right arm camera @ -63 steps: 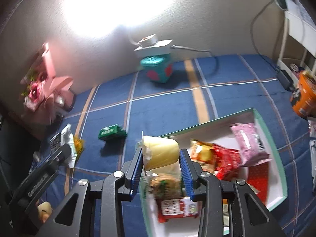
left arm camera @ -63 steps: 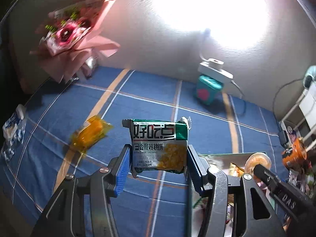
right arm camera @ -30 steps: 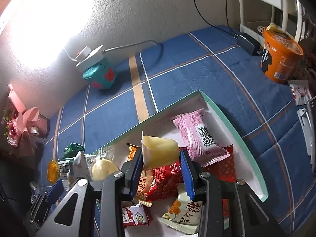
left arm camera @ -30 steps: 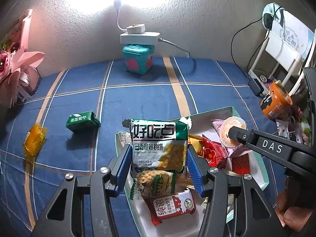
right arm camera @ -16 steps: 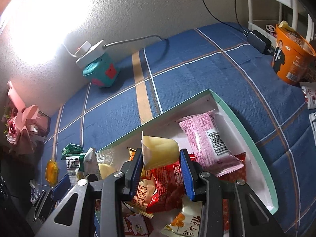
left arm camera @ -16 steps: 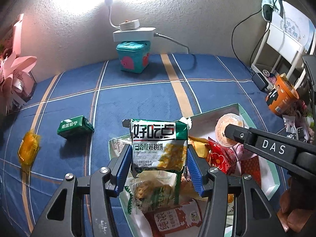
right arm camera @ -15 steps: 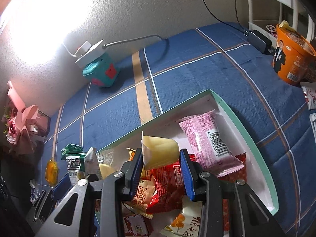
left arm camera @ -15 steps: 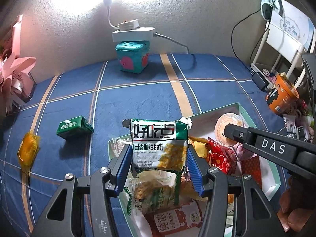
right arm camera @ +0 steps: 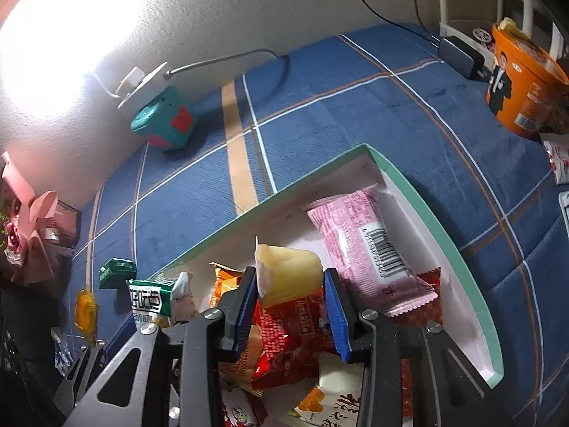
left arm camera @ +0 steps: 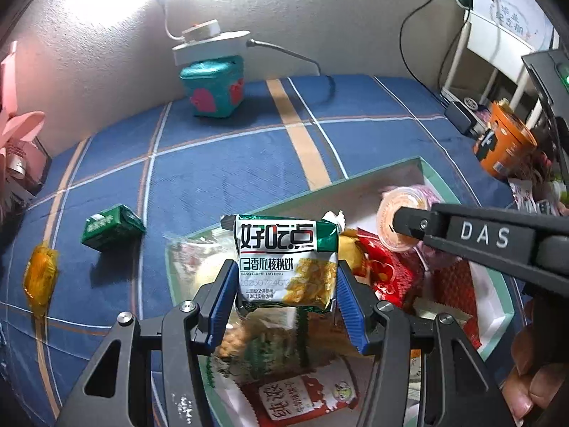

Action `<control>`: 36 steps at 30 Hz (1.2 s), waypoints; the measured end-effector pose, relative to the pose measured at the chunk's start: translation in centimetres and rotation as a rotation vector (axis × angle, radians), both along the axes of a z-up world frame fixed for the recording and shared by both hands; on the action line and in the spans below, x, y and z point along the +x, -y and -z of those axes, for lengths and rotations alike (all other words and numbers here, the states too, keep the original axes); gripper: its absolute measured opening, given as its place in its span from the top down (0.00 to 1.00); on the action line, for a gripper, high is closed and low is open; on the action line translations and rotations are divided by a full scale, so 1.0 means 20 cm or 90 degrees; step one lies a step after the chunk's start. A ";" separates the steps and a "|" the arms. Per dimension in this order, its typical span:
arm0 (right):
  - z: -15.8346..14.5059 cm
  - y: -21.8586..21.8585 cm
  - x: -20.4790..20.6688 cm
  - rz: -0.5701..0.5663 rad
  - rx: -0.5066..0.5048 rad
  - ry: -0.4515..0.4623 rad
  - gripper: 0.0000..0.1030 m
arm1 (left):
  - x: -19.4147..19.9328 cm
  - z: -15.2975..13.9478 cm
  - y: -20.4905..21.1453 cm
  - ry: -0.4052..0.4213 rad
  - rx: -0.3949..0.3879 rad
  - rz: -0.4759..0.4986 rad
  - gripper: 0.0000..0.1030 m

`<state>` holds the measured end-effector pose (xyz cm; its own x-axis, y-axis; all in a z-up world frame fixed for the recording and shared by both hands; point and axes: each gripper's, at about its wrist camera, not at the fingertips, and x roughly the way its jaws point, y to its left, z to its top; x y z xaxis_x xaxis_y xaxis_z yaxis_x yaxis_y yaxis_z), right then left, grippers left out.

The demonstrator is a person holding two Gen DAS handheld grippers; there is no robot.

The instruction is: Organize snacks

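Green-white snack packet (left arm camera: 286, 261), printed front

Glossy foil biscuit packet (left arm camera: 286, 261), matt woven blue cloth (left arm camera: 220, 163), rough plastered wall (left arm camera: 320, 17).

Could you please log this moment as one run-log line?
left gripper: shut on biscuit packet | right gripper: shut on jelly cup | both above box

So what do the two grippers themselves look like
Both are black, angular frames with triangular cutouts and silver screws. The left gripper and right gripper each carry ribbed blue pads. In the left view, the right gripper's side reads DAS in white letters. No sleeves or cables show.
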<state>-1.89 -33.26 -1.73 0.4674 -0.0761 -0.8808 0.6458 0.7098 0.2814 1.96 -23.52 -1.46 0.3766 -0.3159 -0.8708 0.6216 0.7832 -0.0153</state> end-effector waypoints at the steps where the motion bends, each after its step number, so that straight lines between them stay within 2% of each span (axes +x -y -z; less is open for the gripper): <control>1: 0.00 0.00 0.00 0.002 0.002 -0.002 0.61 | 0.00 0.01 0.01 -0.005 0.000 0.001 0.45; 9: 0.00 0.01 -0.03 0.010 0.007 -0.015 0.61 | 0.00 0.04 0.01 -0.016 0.002 0.004 0.44; 12: -0.02 -0.01 -0.03 0.010 0.002 -0.018 0.61 | 0.01 0.04 0.01 -0.017 0.005 0.004 0.37; 17: -0.05 -0.03 -0.04 0.007 -0.007 -0.021 0.60 | 0.00 0.04 0.01 -0.023 0.006 0.001 0.33; 27: -0.17 -0.06 -0.08 0.007 -0.037 -0.007 0.60 | -0.03 -0.07 -0.01 -0.020 -0.009 0.007 0.31; 29: -0.20 -0.06 -0.09 0.007 -0.045 -0.002 0.60 | -0.03 -0.10 -0.01 -0.023 -0.007 0.005 0.28; 30: -0.22 -0.06 -0.10 0.008 -0.050 0.002 0.60 | -0.03 -0.11 -0.02 -0.025 -0.005 0.003 0.22; 36: -0.29 -0.07 -0.14 0.011 -0.072 0.013 0.60 | 0.02 -0.20 -0.12 -0.029 -0.027 -0.030 0.21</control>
